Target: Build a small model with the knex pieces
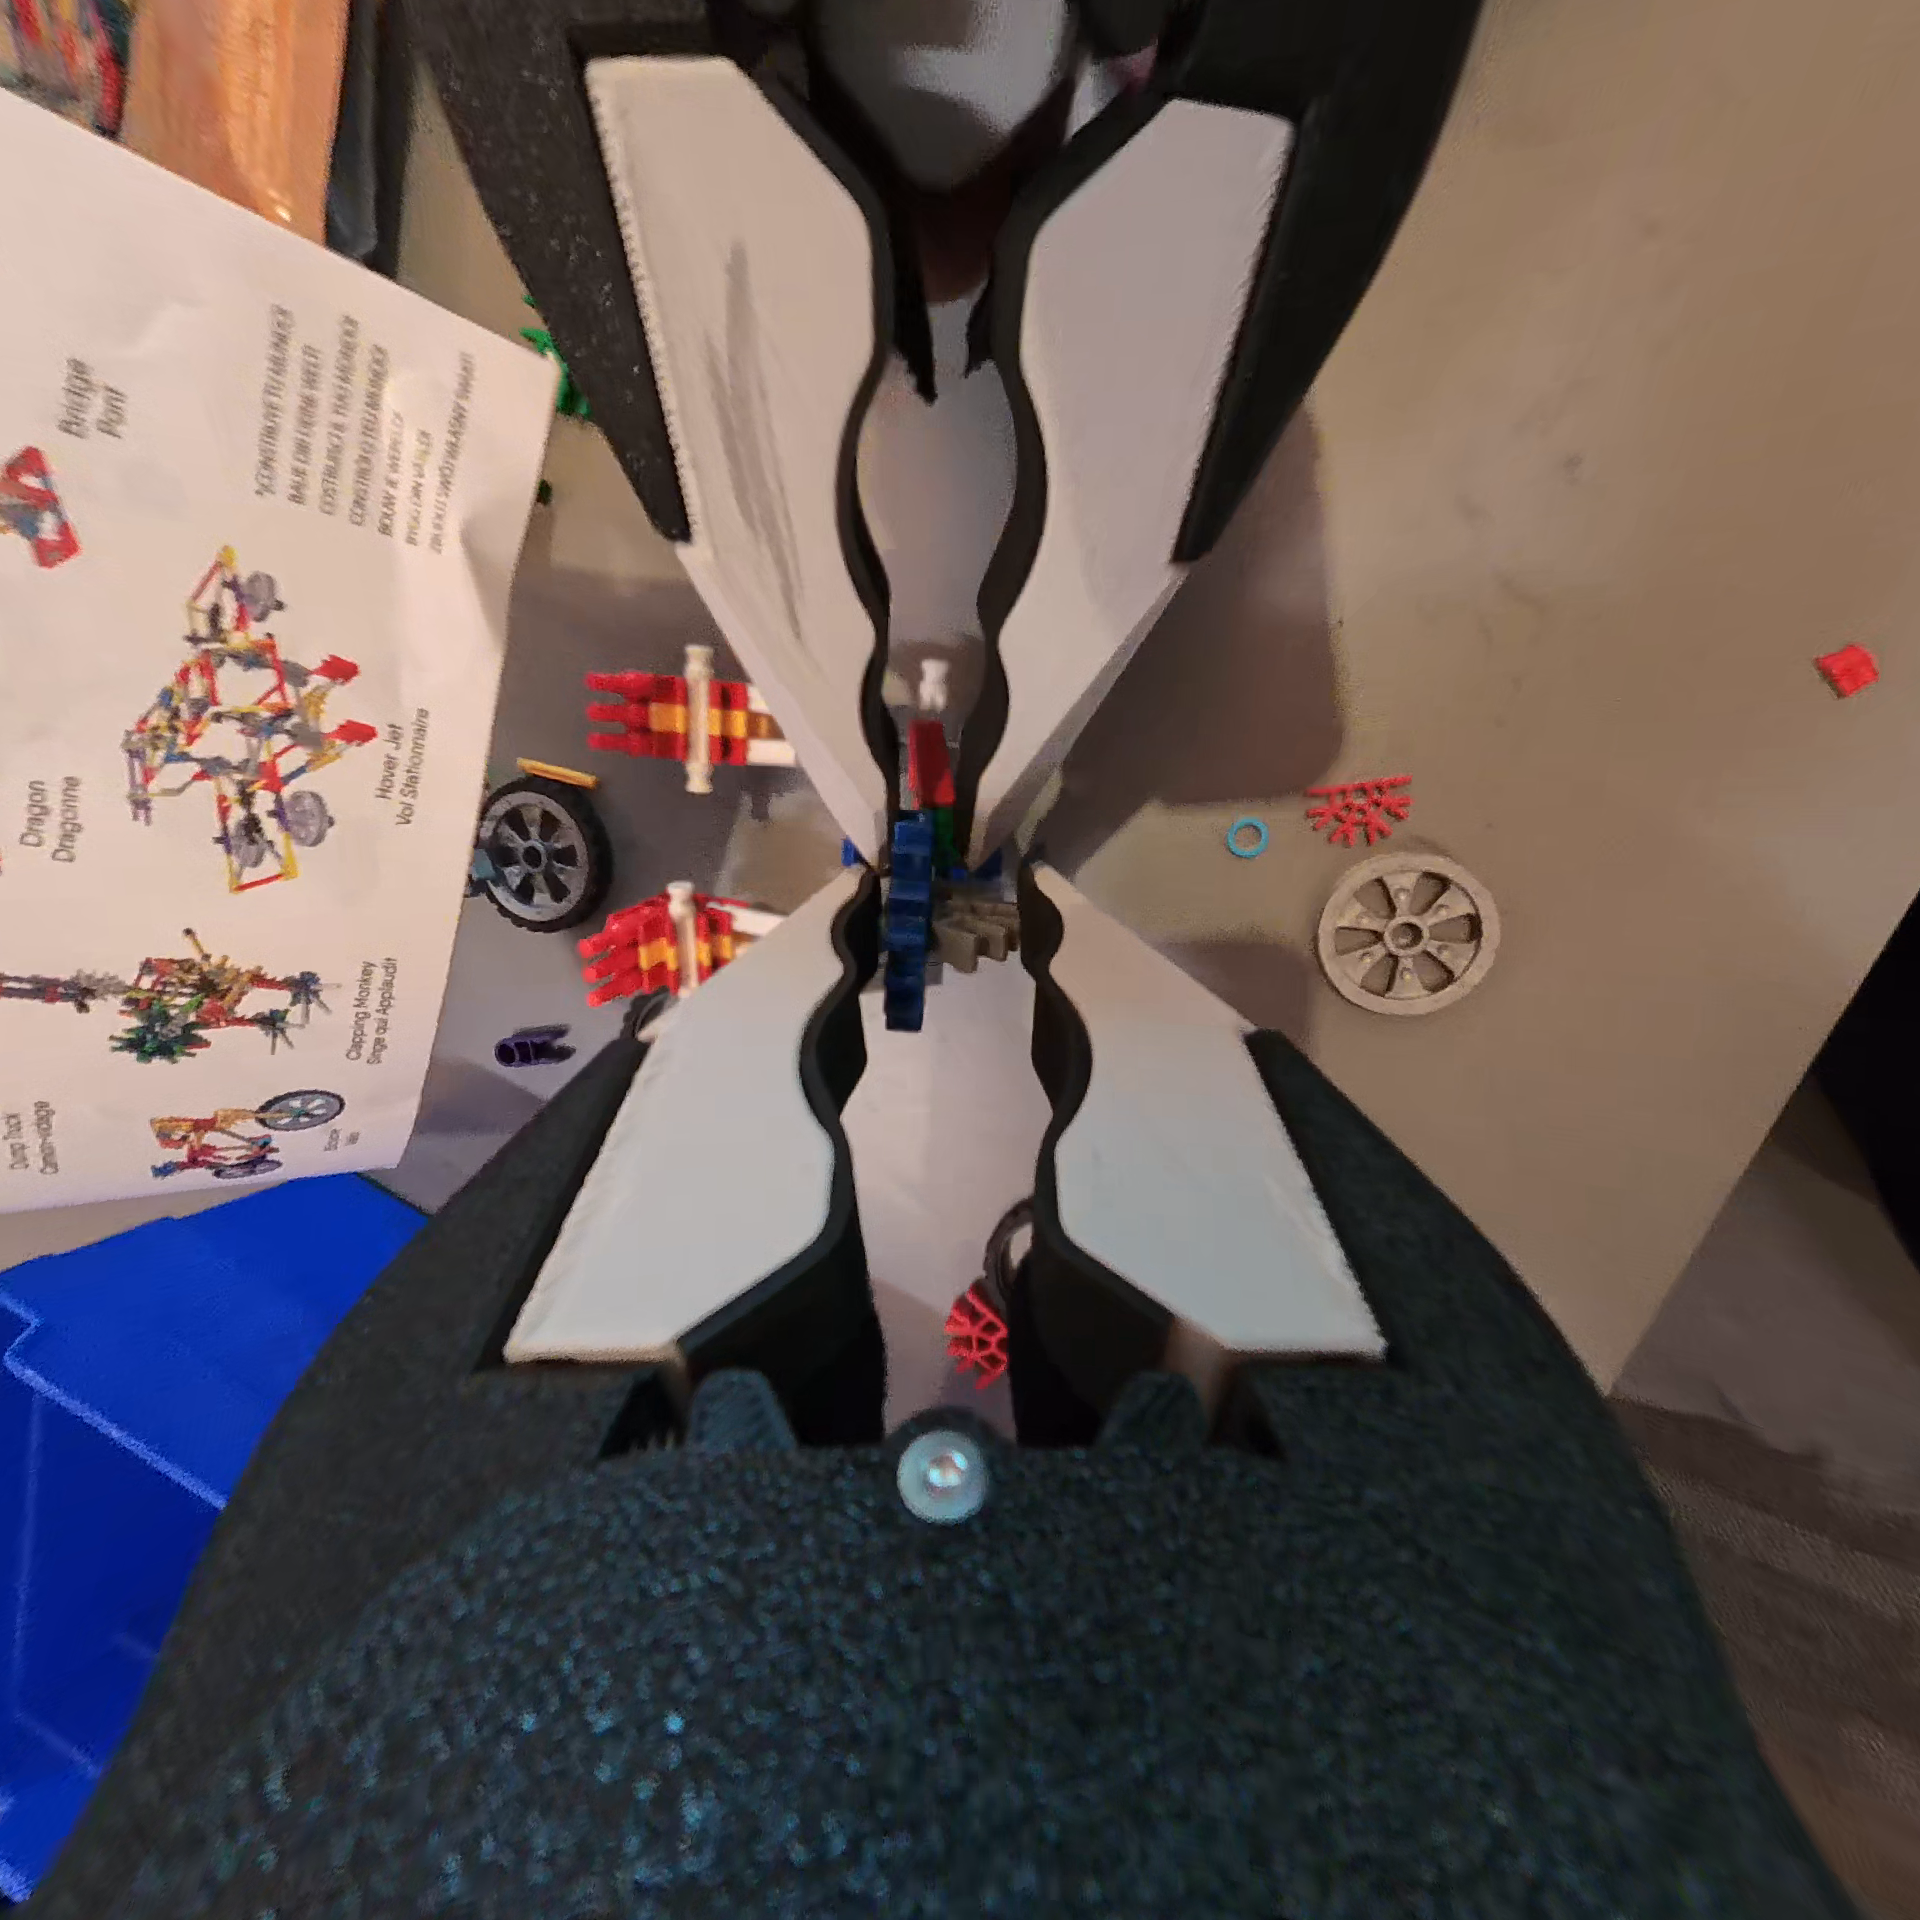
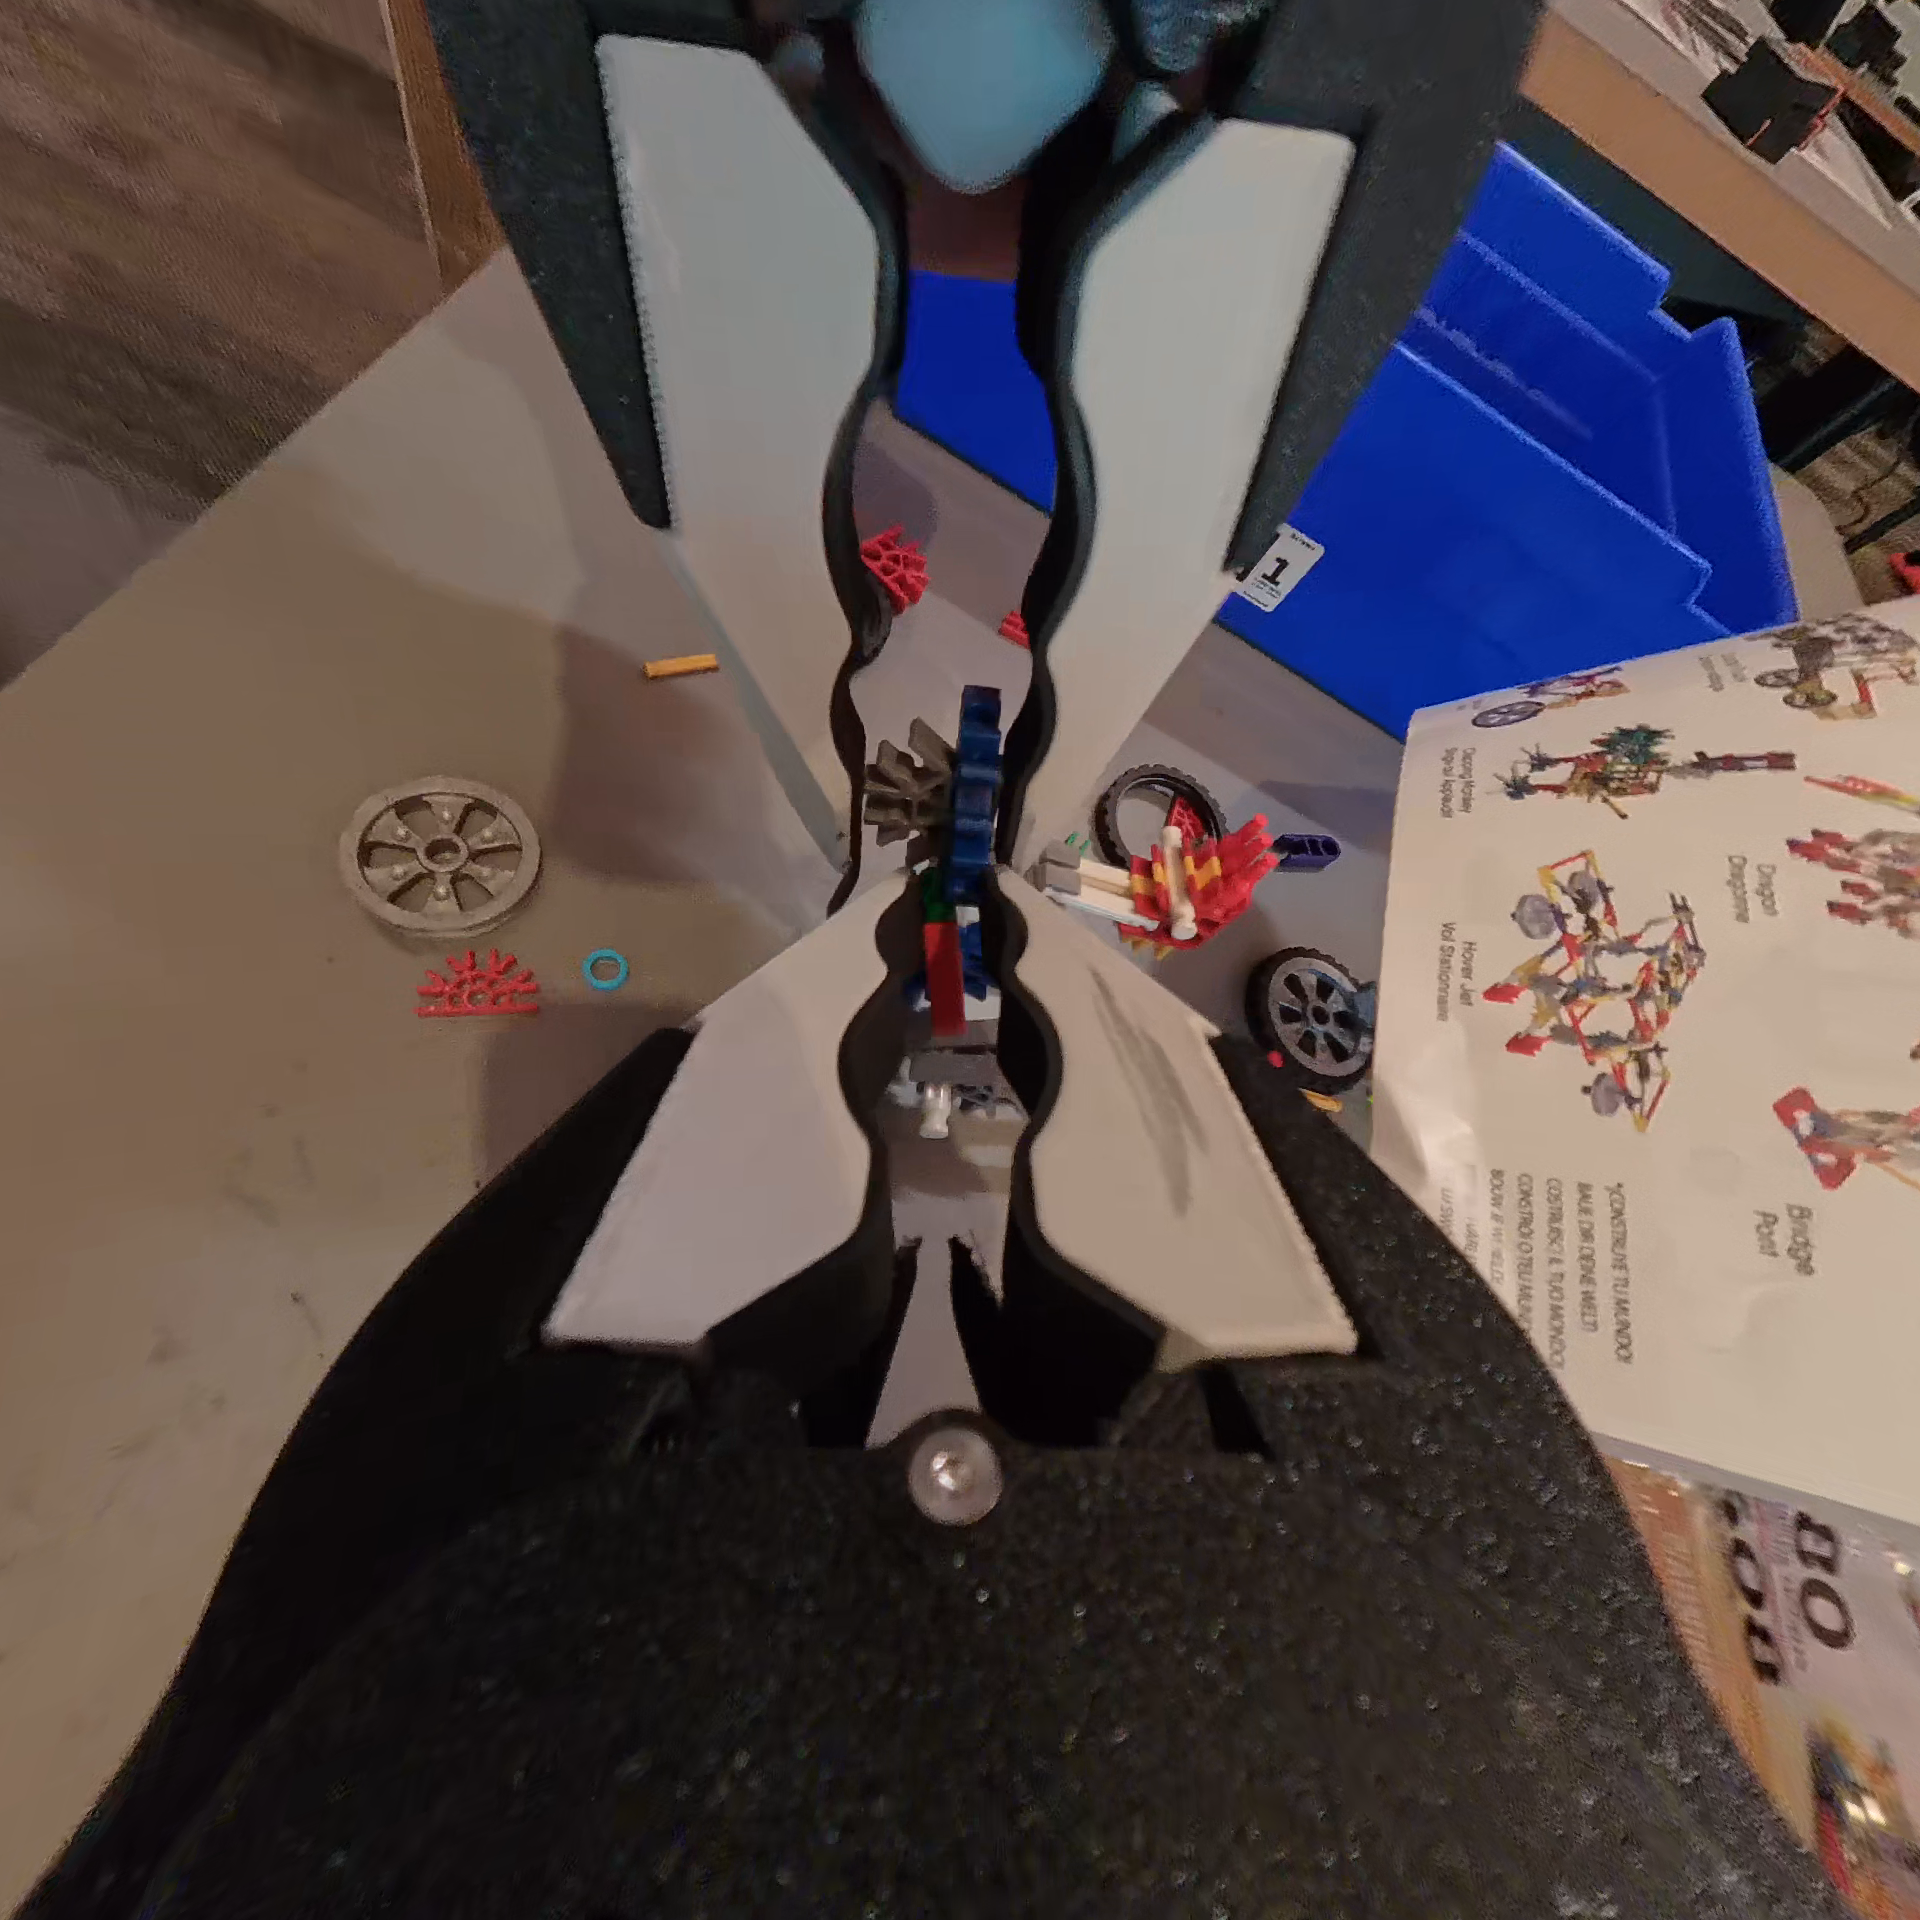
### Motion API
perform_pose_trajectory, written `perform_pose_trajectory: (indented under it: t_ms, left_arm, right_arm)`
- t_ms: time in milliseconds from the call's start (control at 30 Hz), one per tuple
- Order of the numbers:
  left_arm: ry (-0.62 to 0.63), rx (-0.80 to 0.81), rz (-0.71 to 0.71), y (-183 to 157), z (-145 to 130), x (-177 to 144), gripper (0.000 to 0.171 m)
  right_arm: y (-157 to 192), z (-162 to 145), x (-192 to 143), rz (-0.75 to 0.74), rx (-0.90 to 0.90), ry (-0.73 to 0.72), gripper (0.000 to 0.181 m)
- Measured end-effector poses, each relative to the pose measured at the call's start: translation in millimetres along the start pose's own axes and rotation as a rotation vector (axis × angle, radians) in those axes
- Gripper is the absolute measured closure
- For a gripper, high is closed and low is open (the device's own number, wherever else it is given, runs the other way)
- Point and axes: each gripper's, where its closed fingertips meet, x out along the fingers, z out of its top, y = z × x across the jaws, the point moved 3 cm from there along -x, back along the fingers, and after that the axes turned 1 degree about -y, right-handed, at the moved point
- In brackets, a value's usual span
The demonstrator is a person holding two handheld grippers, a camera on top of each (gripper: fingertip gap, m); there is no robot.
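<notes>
Here, frame centre: your left gripper (image 1: 940, 914) and right gripper (image 2: 951, 925) both clamp one small multicoloured plastic rod-and-gear assembly (image 1: 914, 894); light, rigid, probably snap-jointed; grip beside the blue gear.

Two tyred wheels (image 2: 1311, 1018) (image 2: 1153, 816), one grey hub (image 2: 441, 856), one blue gear (image 2: 977, 790), one blue ring (image 2: 605, 969), one blue bin (image 2: 1507, 499), one instruction sheet (image 2: 1662, 1039).

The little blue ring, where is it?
The little blue ring lies flat on the table, left of the grippers in the right wrist view, between the red snowflake piece and the gripper fingers, below the grey wheel.
</notes>
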Motion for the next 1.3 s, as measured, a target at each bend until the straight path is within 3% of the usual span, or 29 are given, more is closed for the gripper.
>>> perform_pose_trajectory:
  t_ms: [133,267,433,867,1100,1300]
  left_arm:
    - [-0.122,-0.006,0.097,5.6,3.0,-8.8,0.134]
    - [-0.255,-0.056,0.102,-1.2,3.8,-15.1,0.146]
    - [-0.331,-0.1,0.061,-5.9,7.0,-17.0,0.148]
    - [-0.358,-0.068,0.005,-11.0,9.7,-18.3,0.151]
    - [-0.406,-0.099,0.014,-9.9,7.2,-15.2,0.151]
    - [-0.479,-0.161,-0.025,-11.9,10.8,-17.3,0.145]
  right_arm:
    - [-3.1,1.7,-5.4,0.041,0.08,-0.052,0.174]
    - [-2.0,5.5,-9.9,0.101,0.149,-0.098,0.174]
    - [1.3,8.2,-12.1,0.158,0.202,-0.135,0.174]
    - [5.8,10.6,-14.5,0.092,0.033,-0.101,0.174]
    - [3.4,10.1,-9.3,0.053,0.044,-0.066,0.179]
    - [3.6,9.2,-14.9,0.181,0.182,-0.081,0.177]
